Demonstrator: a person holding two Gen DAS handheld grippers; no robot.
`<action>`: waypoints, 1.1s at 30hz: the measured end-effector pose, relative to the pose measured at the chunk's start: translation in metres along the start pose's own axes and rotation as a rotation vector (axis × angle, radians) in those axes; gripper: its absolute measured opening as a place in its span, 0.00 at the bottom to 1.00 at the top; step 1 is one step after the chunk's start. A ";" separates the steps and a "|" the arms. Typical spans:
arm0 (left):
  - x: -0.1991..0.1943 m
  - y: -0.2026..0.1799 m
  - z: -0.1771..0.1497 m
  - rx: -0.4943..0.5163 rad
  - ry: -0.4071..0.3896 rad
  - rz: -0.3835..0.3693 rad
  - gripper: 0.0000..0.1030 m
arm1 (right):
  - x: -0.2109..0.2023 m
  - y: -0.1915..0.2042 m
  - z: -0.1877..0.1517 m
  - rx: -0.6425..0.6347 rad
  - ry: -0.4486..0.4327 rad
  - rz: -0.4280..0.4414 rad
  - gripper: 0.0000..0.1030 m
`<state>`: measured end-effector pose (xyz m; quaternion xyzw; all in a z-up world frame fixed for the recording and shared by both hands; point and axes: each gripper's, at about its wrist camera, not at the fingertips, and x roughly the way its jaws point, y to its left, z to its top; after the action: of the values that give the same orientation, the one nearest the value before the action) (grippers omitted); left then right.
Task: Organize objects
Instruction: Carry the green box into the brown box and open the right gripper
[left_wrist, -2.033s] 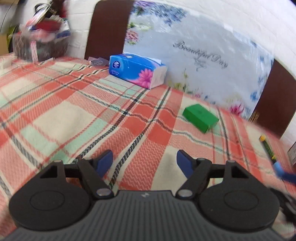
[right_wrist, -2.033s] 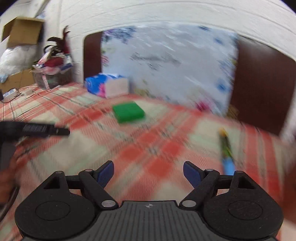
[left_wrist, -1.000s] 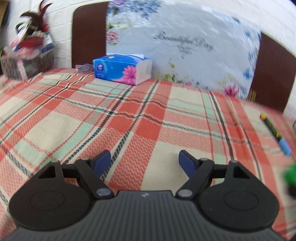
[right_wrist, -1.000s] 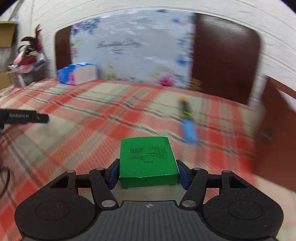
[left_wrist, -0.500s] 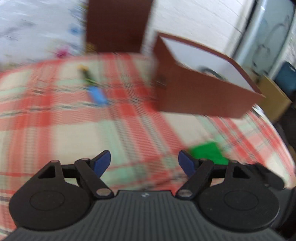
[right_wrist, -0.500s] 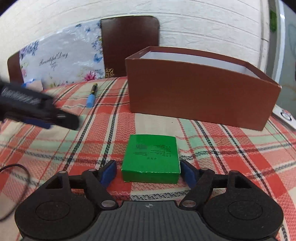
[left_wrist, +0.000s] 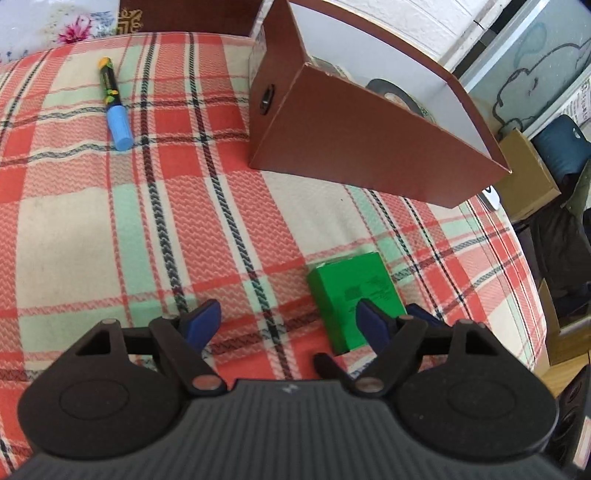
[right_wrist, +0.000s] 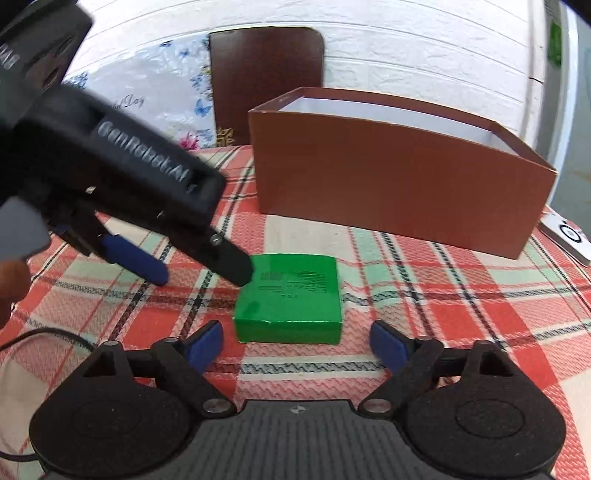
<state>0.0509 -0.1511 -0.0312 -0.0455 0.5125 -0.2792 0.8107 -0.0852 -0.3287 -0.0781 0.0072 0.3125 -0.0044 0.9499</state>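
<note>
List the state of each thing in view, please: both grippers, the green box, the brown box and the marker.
Left gripper: open, empty.
Right gripper: jaws opening, green box released.
Green box: flat on cloth, ungripped.
Brown box: lidless, upright.
Marker: capped, lying flat.

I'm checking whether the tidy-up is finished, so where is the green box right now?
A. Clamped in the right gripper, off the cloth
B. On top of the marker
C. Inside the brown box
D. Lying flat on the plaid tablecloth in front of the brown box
D: the green box lies flat on the plaid tablecloth, short of the brown box, with the right gripper opening and clear of it.
</note>
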 end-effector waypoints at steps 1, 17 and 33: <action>0.004 -0.003 0.000 0.008 0.007 0.001 0.78 | 0.002 0.000 0.002 -0.001 0.000 0.006 0.86; -0.020 -0.087 0.038 0.261 -0.140 -0.092 0.48 | -0.027 -0.026 0.040 -0.029 -0.255 -0.090 0.58; 0.073 -0.166 0.177 0.331 -0.302 0.081 0.52 | 0.067 -0.155 0.131 0.073 -0.264 -0.236 0.65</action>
<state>0.1581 -0.3648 0.0528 0.0674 0.3340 -0.3165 0.8853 0.0447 -0.4866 -0.0141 0.0042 0.1834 -0.1279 0.9747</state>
